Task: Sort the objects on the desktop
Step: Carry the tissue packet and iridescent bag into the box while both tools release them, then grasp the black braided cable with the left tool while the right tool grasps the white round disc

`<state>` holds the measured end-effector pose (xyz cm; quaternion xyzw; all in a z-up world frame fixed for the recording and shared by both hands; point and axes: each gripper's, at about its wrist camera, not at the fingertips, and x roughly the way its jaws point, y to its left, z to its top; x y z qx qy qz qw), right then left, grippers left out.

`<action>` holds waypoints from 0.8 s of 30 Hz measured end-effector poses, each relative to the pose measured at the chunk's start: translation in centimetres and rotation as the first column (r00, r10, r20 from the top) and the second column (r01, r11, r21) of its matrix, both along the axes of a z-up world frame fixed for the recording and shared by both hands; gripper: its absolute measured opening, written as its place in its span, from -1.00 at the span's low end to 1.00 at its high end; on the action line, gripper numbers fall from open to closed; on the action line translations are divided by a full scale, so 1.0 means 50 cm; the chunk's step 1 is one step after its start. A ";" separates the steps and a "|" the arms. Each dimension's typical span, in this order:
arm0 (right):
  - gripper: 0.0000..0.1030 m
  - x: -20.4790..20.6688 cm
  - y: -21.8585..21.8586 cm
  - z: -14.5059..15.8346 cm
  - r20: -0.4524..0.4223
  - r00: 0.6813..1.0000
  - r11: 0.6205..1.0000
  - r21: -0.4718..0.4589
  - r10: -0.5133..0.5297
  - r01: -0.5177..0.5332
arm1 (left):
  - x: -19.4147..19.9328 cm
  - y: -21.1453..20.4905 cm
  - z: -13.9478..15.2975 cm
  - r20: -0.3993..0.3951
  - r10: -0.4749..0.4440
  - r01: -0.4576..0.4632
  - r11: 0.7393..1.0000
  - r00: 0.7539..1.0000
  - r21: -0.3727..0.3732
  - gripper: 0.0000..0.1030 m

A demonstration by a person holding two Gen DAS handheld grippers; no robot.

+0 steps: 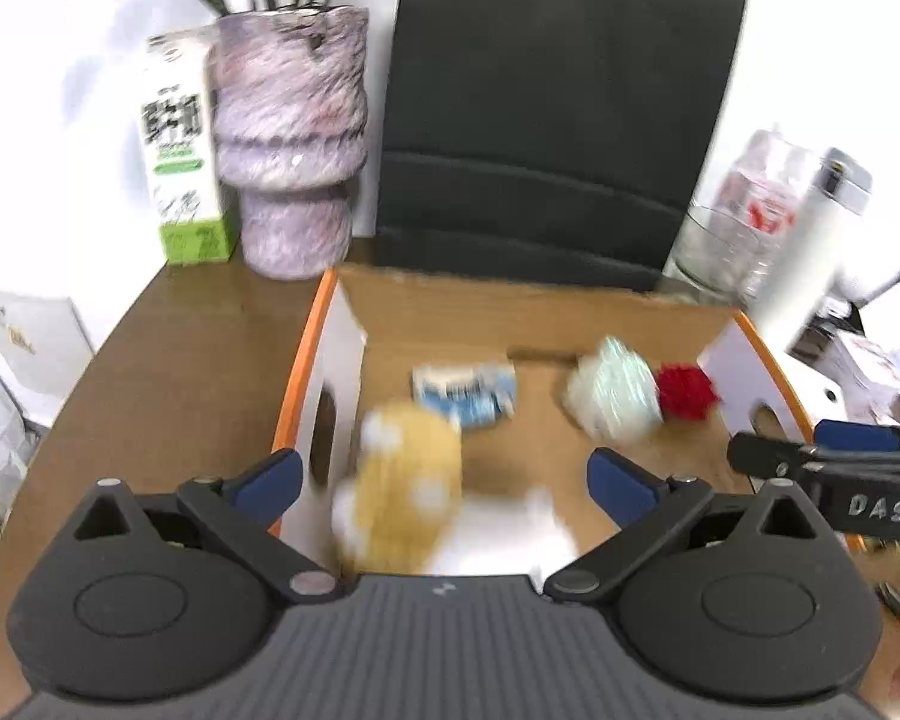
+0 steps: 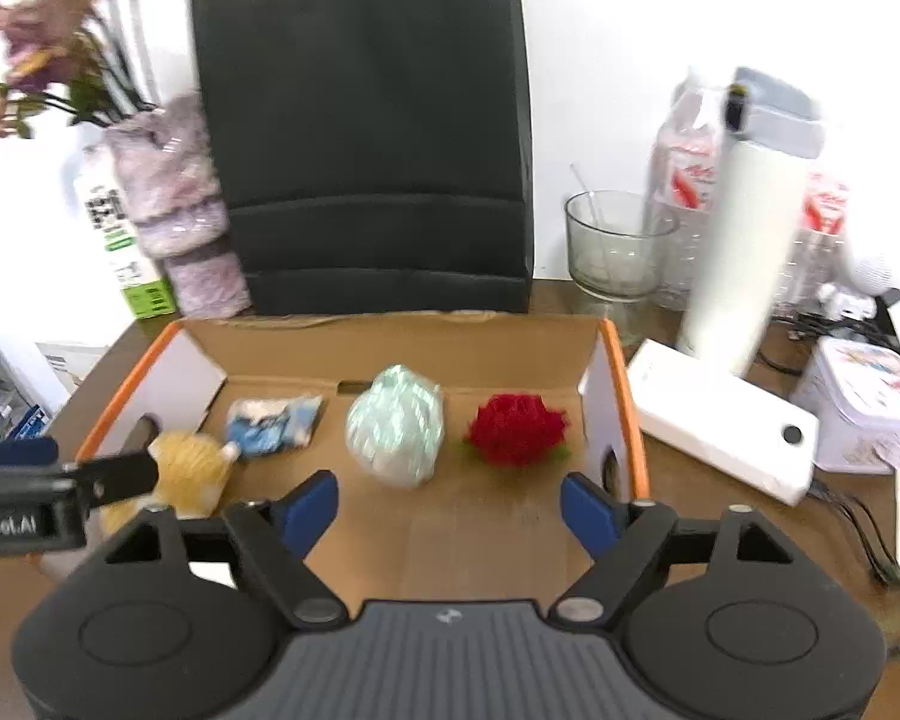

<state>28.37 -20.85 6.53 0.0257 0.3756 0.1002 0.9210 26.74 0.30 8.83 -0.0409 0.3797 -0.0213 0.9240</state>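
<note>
From the left wrist, the left gripper [image 1: 447,483] stood spread above the yellow plush toy [image 1: 405,489] in the cardboard box [image 1: 498,300], vase [image 1: 291,144] and carton [image 1: 180,144] behind, while from the right wrist the right gripper [image 2: 450,504] gaped empty before the pale bundle [image 2: 396,426] and red flower [image 2: 517,429].

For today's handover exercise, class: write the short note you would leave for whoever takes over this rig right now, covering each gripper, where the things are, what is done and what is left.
Left gripper: open, empty, above the yellow plush toy at the cardboard box's left end.
Right gripper: open, empty, over the box's near edge.
In the box, left to right: yellow plush toy, blue-and-white packet, pale green bundle, red spiky ball.
Done: these four lie in the box.
Left: the white flat case and printed tin sit on the desk right of the box; whether they belong in it I cannot tell.
</note>
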 end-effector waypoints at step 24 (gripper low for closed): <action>0.69 -0.662 -0.002 -0.131 0.187 0.978 0.995 0.011 0.096 -0.100 | -0.617 -0.001 -0.140 0.204 0.011 -0.007 1.000 0.979 -0.021 1.00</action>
